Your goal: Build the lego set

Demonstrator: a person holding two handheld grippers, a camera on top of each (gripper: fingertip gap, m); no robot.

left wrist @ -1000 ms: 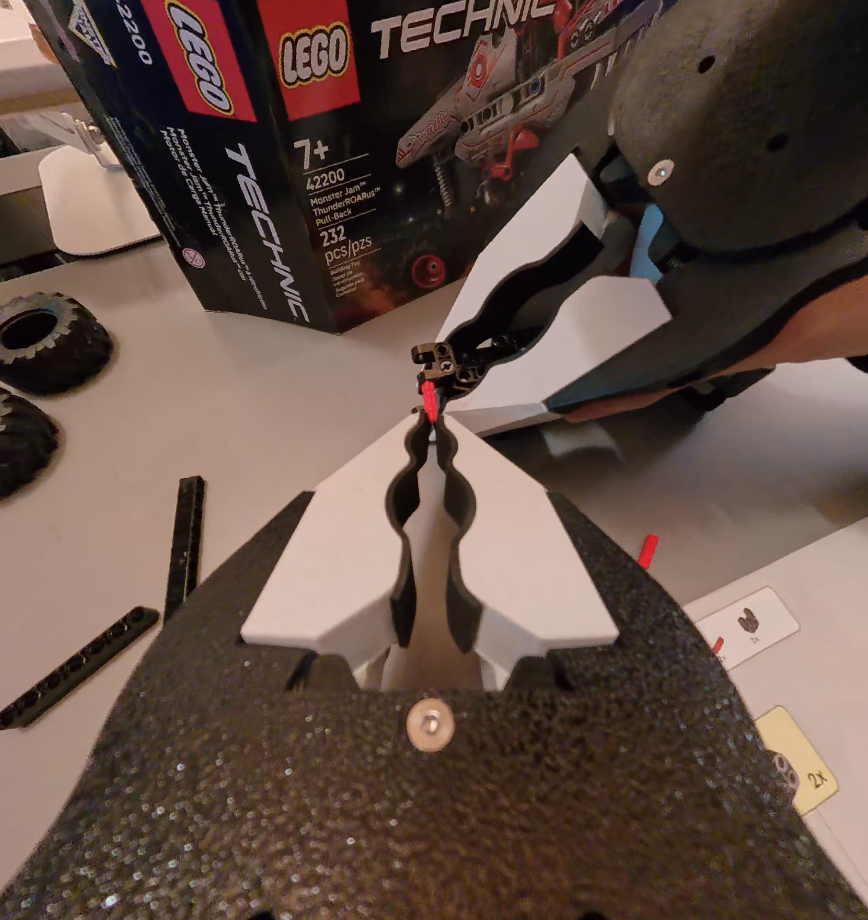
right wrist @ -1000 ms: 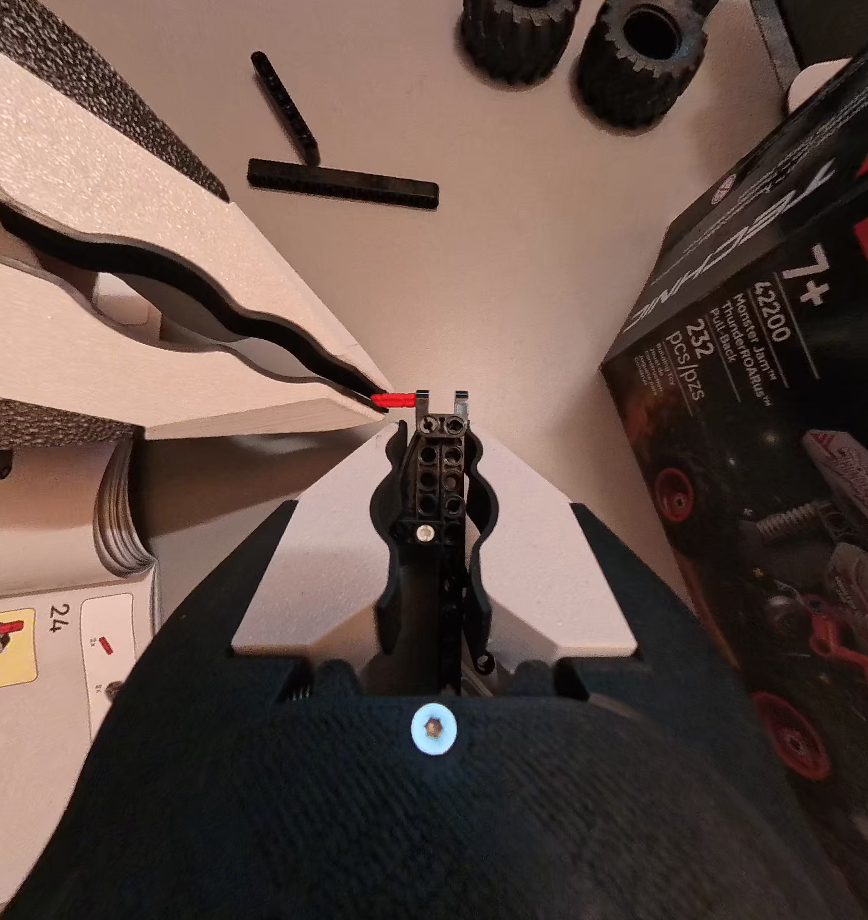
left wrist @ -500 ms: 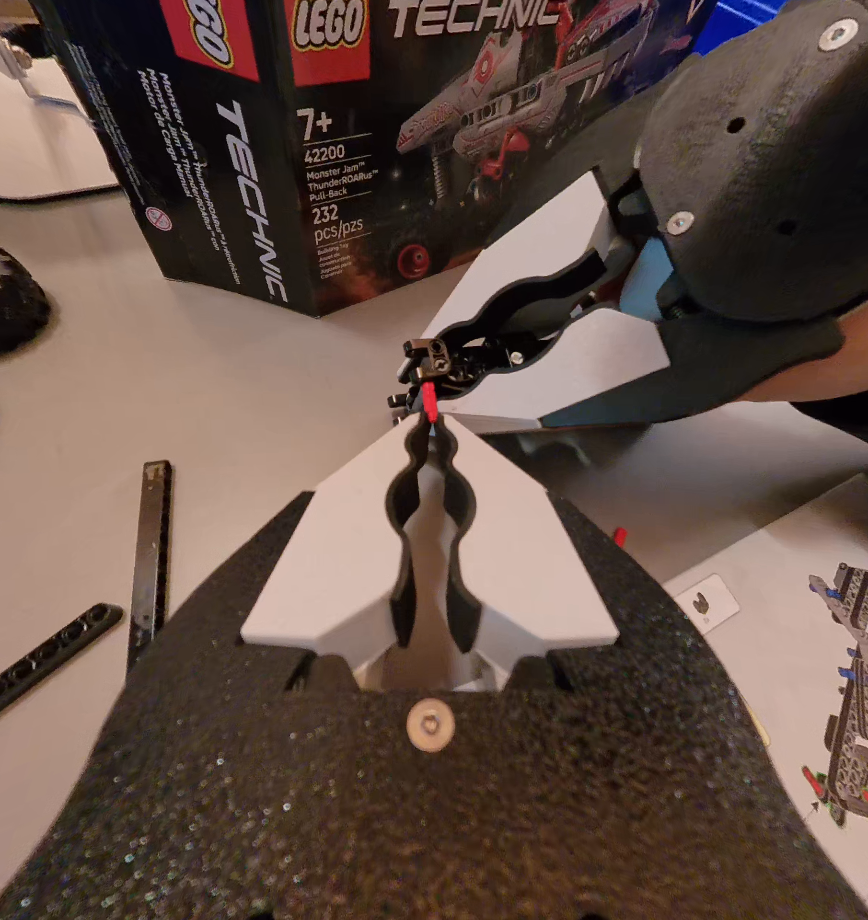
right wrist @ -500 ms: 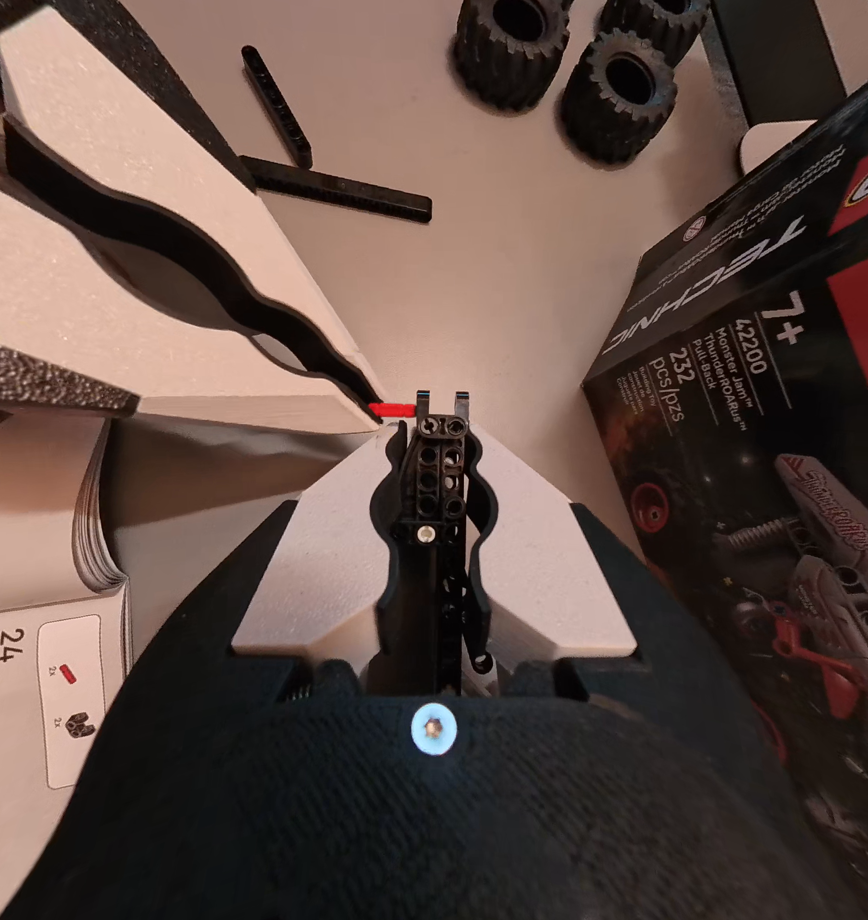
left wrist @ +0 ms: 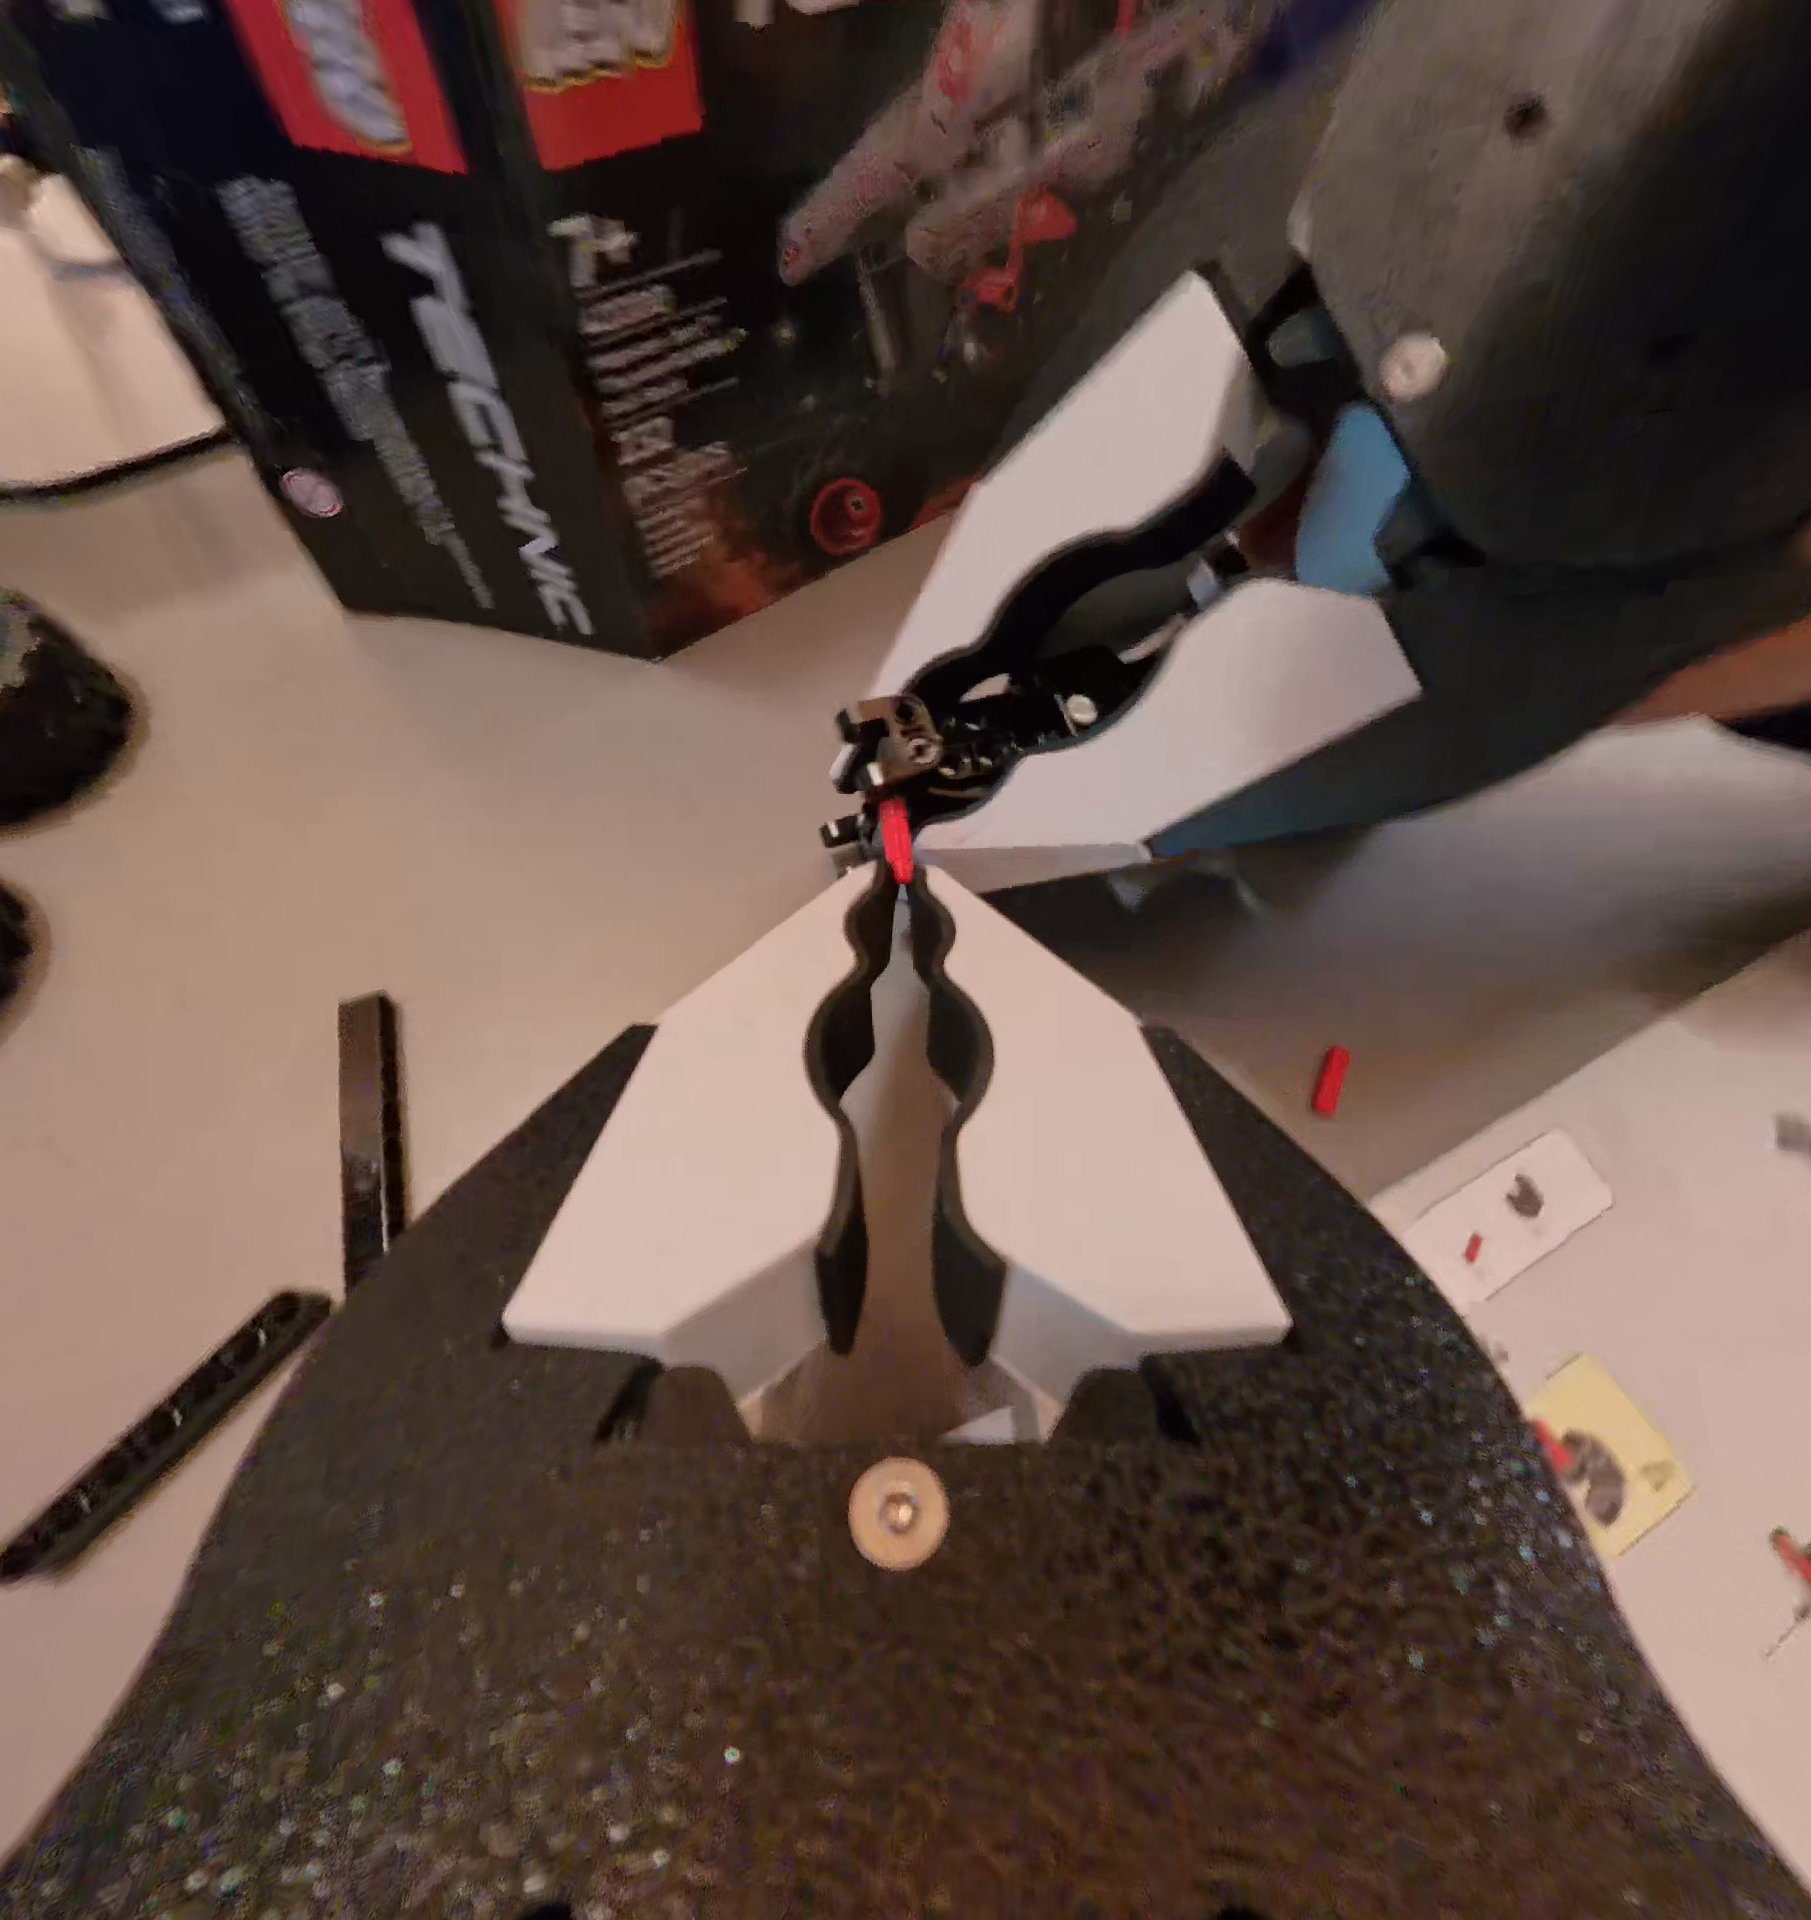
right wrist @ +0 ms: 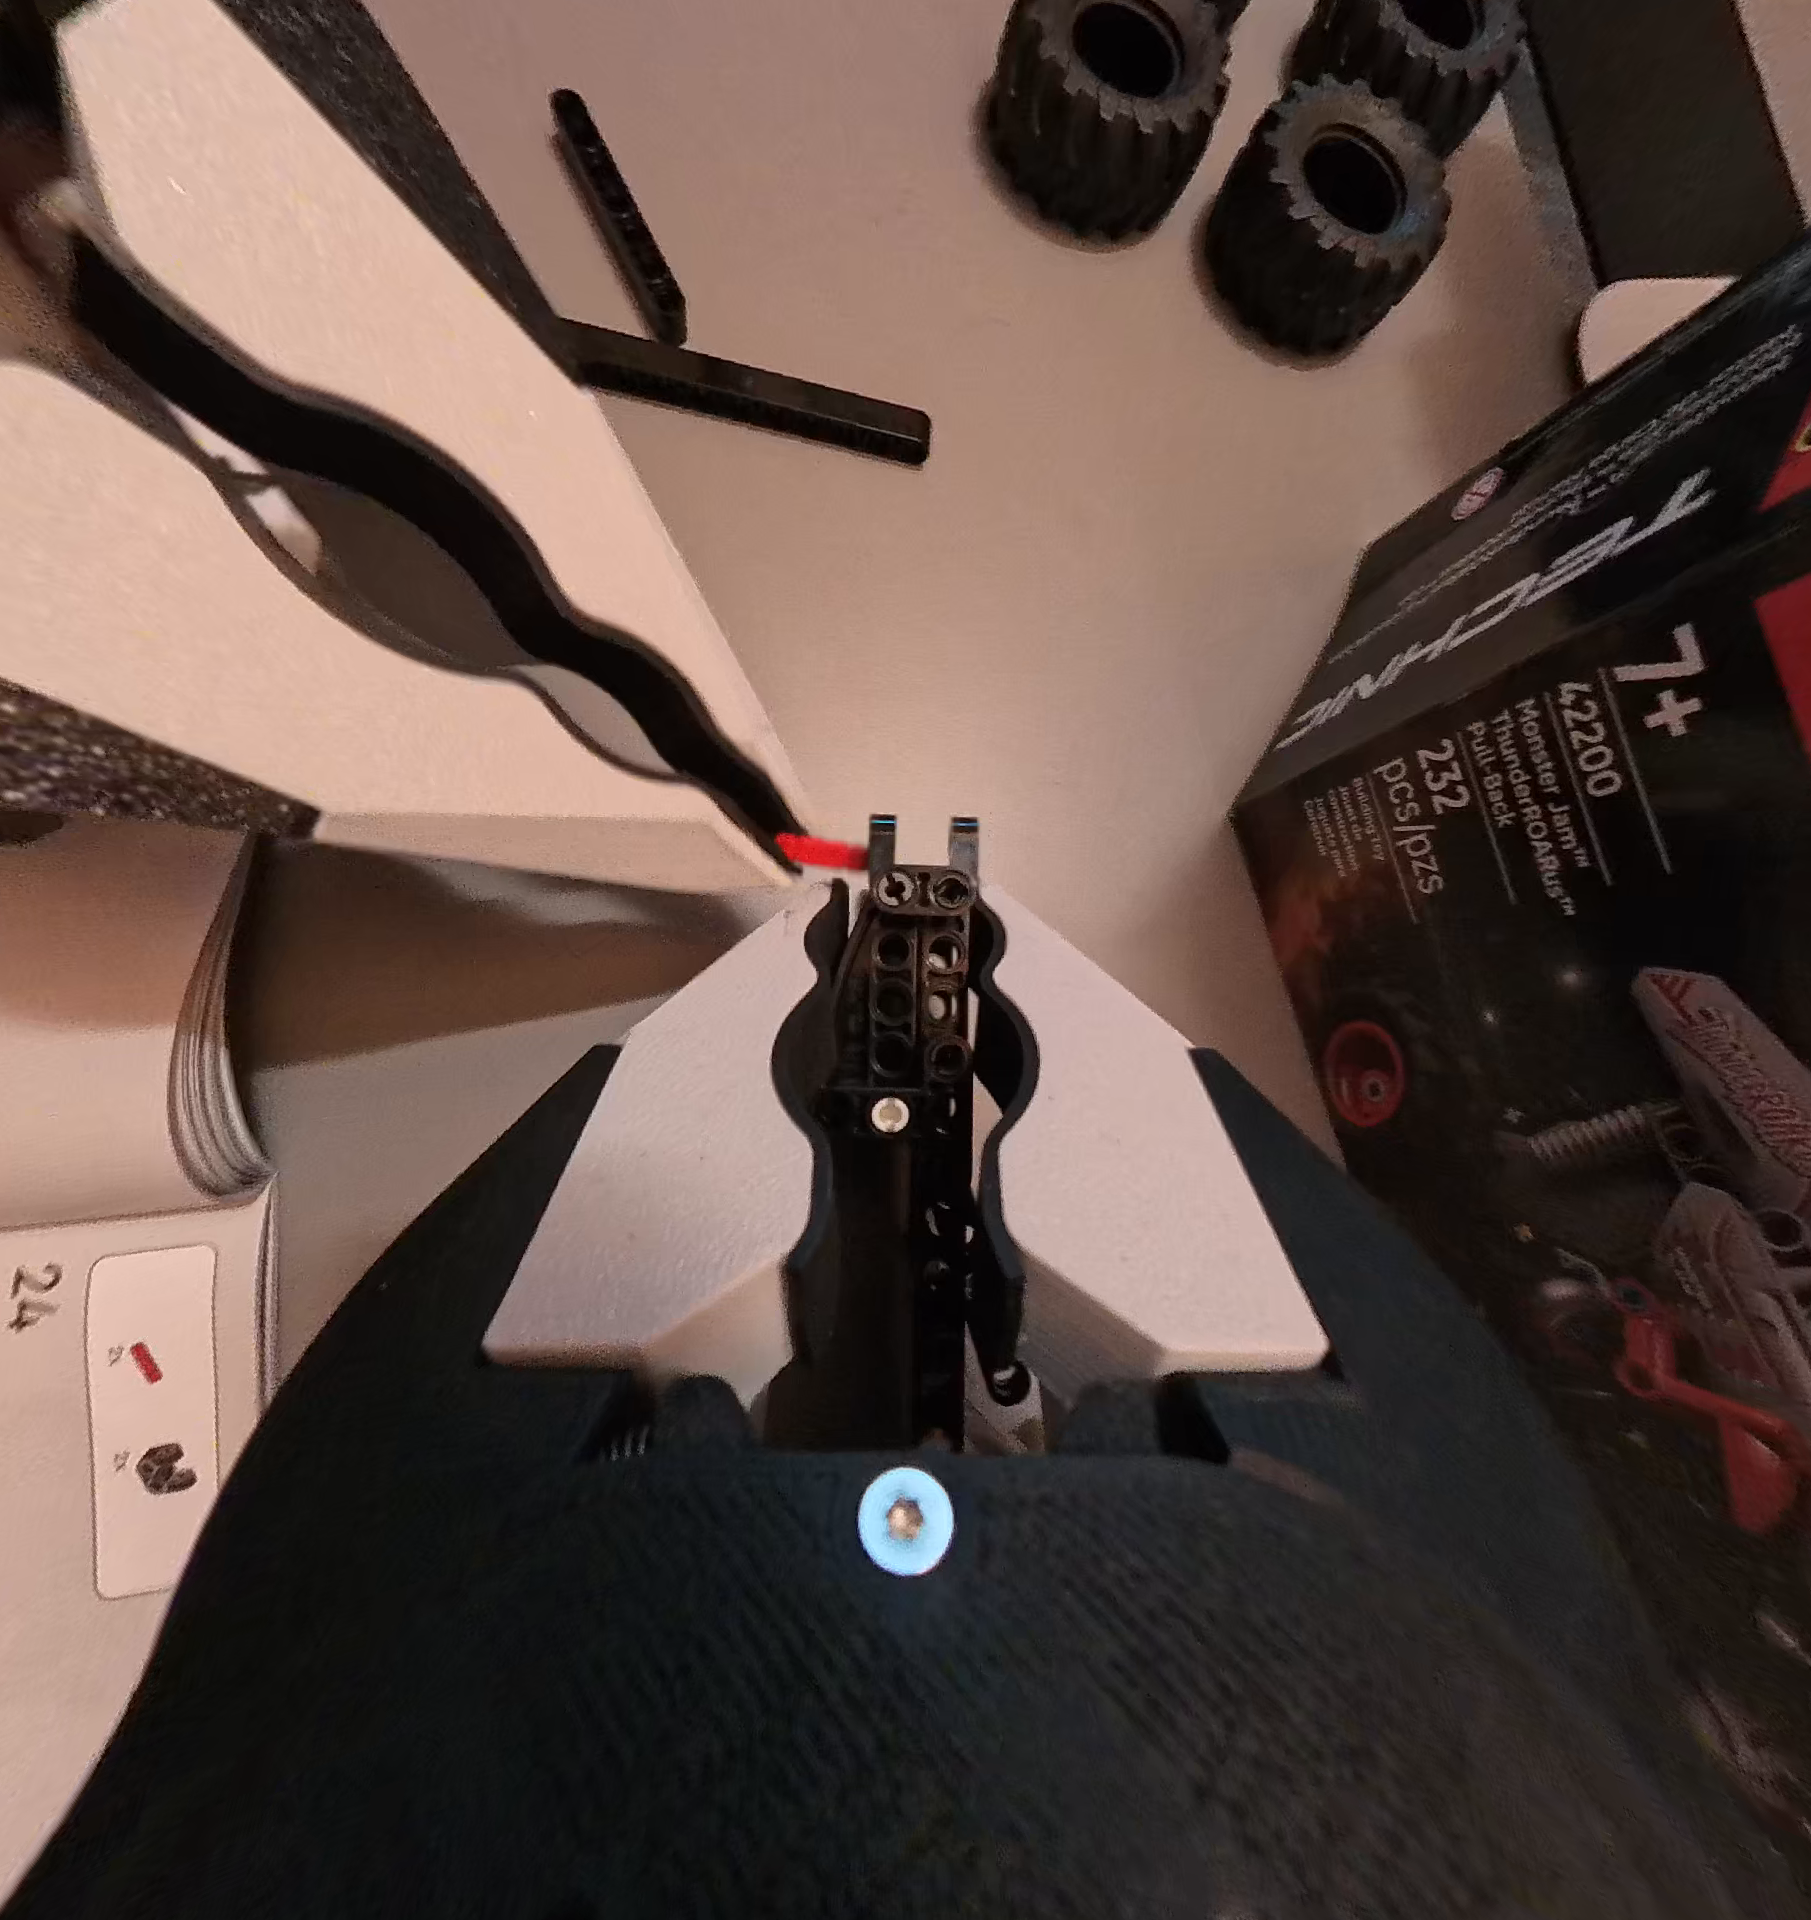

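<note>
My left gripper (left wrist: 898, 878) is shut on a small red pin (left wrist: 893, 833), held by its tips. The pin's far end meets the side of a black Technic assembly (left wrist: 916, 732). My right gripper (right wrist: 906, 894) is shut on that black assembly (right wrist: 911, 1023), which runs back between its jaws. In the right wrist view the left gripper (right wrist: 789, 850) comes in from the left with the red pin (right wrist: 823, 850) touching the assembly's front left prong. In the left wrist view the right gripper (left wrist: 927, 774) reaches in from the upper right.
The set's black box (left wrist: 527, 343) stands behind, also at the right of the right wrist view (right wrist: 1566, 883). Black tyres (right wrist: 1316, 208) and two black beams (right wrist: 745, 390) lie on the white table. An open instruction booklet (right wrist: 80, 1351) and a loose red pin (left wrist: 1329, 1081) lie near.
Both grippers stay shut and close together. The red pin has moved up against the assembly's front prong. The views have shifted slightly, with motion blur now.
</note>
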